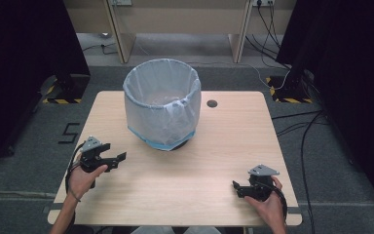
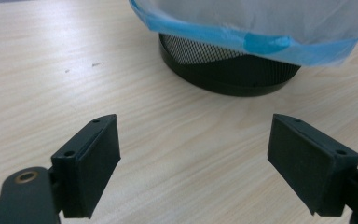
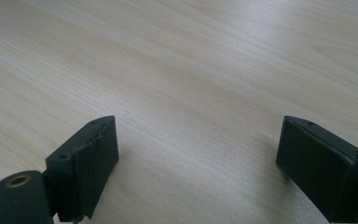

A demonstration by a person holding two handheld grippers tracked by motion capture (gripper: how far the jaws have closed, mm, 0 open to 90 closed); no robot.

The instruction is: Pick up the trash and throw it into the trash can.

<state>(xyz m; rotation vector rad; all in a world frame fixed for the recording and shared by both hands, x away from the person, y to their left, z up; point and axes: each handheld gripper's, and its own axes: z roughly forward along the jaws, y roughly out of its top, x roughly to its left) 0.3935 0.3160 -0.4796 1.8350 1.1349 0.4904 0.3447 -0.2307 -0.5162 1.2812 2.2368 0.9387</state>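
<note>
Wooden table (image 1: 185, 185), pale, bare across the near half. Black mesh bin (image 1: 161, 103) lined with white bag (image 2: 261, 14), blue-edged, standing at table's far centre. Left gripper (image 1: 111, 157) near left edge, jaws wide apart, aimed at bin base just ahead. Right gripper (image 1: 238, 187) at near right, well apart from bin, jaws spread, empty. Floor marking "5" (image 1: 69, 133) left of table.

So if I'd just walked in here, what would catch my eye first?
Probably the black mesh bin lined with a pale bag with a blue edge, standing at the far middle of the wooden table. Next, the two black grippers held low near the table's near corners: the left gripper and the right gripper, both with jaws wide open and holding nothing.
</note>
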